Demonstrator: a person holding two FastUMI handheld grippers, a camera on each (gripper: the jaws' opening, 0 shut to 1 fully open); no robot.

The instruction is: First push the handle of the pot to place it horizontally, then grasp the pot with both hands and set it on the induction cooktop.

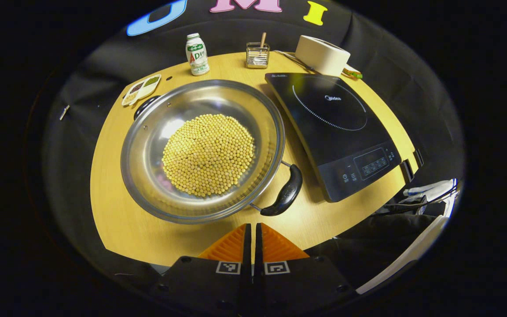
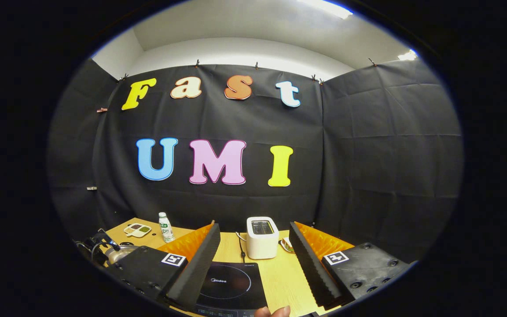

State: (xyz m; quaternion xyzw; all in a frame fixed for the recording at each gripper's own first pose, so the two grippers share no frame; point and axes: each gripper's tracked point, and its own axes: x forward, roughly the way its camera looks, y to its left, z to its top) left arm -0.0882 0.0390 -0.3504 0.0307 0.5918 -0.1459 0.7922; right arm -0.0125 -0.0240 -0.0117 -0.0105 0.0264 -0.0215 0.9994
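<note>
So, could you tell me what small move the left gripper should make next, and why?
Probably ease the shut left gripper forward to nudge the near handle: the pot sits askew beside the cooktop, its handles lying diagonally.

Steel pot point(image 1: 200, 149) of yellow beans sits beside black induction cooktop point(image 1: 337, 132).

Pot point(image 1: 148, 145): polished metal, mirror-glossy inside; handle point(image 1: 285, 193) glossy black plastic. Beans point(image 1: 208, 154) matt, smooth. Cooktop point(image 1: 332, 127): black glass top, glossy, smooth. Table point(image 1: 117, 211): wood-look, satin. Bottle point(image 1: 197, 55): white plastic, slight sheen. Toaster point(image 2: 262, 237): smooth white, looks plastic, semi-matt. Wall cloth point(image 2: 381, 167): matt black, creased. Left gripper point(image 1: 252, 240) fingers point(image 1: 231, 244): ribbed pads, matt.
</note>
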